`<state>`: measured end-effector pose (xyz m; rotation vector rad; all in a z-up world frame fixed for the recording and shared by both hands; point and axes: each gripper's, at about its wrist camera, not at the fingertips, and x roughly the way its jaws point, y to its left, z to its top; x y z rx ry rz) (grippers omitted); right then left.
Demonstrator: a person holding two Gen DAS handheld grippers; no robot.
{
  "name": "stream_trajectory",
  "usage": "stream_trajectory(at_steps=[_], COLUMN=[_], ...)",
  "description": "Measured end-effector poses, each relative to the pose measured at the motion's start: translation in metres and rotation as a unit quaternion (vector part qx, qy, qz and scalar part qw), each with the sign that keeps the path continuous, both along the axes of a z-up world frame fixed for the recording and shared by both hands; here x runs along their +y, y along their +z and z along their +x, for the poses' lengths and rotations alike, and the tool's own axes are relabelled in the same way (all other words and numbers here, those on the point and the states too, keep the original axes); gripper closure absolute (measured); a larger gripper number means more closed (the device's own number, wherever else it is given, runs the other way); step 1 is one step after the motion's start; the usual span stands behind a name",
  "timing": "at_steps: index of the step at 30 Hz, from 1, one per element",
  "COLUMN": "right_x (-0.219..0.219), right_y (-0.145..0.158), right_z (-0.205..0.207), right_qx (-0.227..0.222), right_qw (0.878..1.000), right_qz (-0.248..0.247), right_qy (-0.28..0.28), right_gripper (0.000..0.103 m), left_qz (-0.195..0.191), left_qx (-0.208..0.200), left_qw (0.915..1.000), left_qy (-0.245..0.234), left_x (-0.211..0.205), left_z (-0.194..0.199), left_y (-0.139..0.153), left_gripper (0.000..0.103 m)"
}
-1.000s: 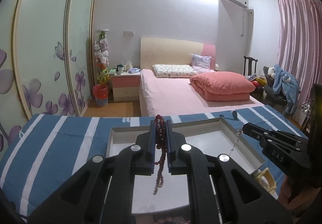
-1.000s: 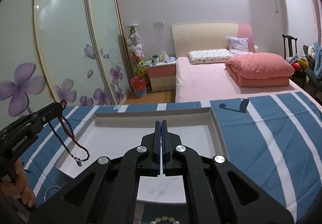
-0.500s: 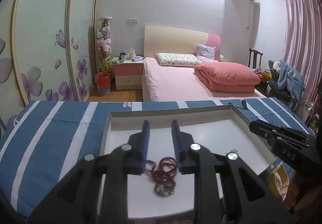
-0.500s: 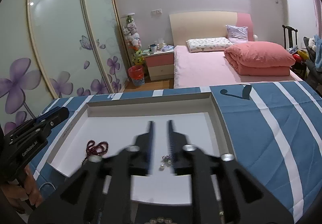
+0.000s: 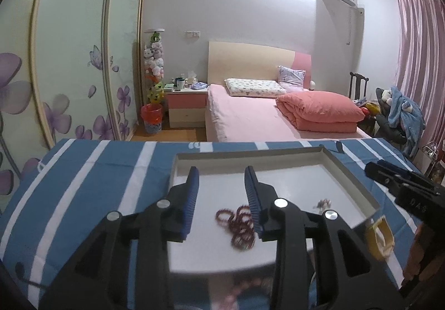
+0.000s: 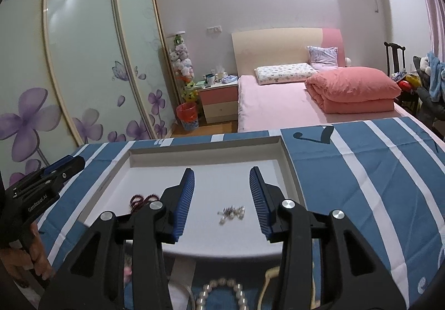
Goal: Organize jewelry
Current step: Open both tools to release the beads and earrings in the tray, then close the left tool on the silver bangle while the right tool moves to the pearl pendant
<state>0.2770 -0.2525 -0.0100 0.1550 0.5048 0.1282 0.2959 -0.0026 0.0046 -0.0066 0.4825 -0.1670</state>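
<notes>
The left tool (image 5: 221, 190) stands with its blue-padded jaws spread and nothing between the pads, having just been opening; low in the centre of its view, the dark red bead strand (image 5: 239, 222) lies coiled on the floor of the white tray (image 5: 345, 171), partly hidden behind the right-hand jaw. The right tool (image 6: 222, 189) is likewise spread and empty, its jaws just having opened too, and in the lower middle of its frame a small silvery chain with pale beads (image 6: 231, 213) rests loose on the tray floor, apart from the red strand at lower left. The tray sits on a blue-and-white striped cloth (image 6: 361, 184) over the tabletop. So two pieces appear to be delivered into the tray. More seems left: at the bottom edge of the right view a pearl strand (image 6: 222, 293) lies outside the tray, nearer the camera, and at the lower right of the left view a yellowish ring-like item (image 5: 379, 236), too blurred to identify, also sits beyond the tray's rim.
</notes>
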Motion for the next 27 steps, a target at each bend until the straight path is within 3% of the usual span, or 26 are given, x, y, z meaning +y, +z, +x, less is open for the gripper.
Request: stream_trajectory(at_steps=[7, 14, 22, 27], right_x=[0.003, 0.005, 0.001, 0.001], right_y=[-0.002, -0.017, -0.033, -0.031], right_z=[-0.036, -0.075, -0.100, -0.107], right_qx=[0.010, 0.024, 0.046, 0.042], right_qw=[1.000, 0.999, 0.999, 0.999], right_qz=[-0.003, -0.009, 0.002, 0.004], right_qy=[0.010, 0.020, 0.015, 0.014], right_gripper=[0.060, 0.059, 0.059, 0.059], left_qz=[0.009, 0.024, 0.053, 0.080], left_qx=[0.026, 0.086, 0.144, 0.180], left_qw=[0.9996, 0.9957, 0.9881, 0.9803], left_qy=[0.011, 0.022, -0.002, 0.003], left_x=[0.025, 0.047, 0.040, 0.031], left_z=[-0.041, -0.080, -0.092, -0.082], left_y=[-0.013, -0.045, -0.069, -0.079], left_gripper=[0.060, 0.049, 0.031, 0.030])
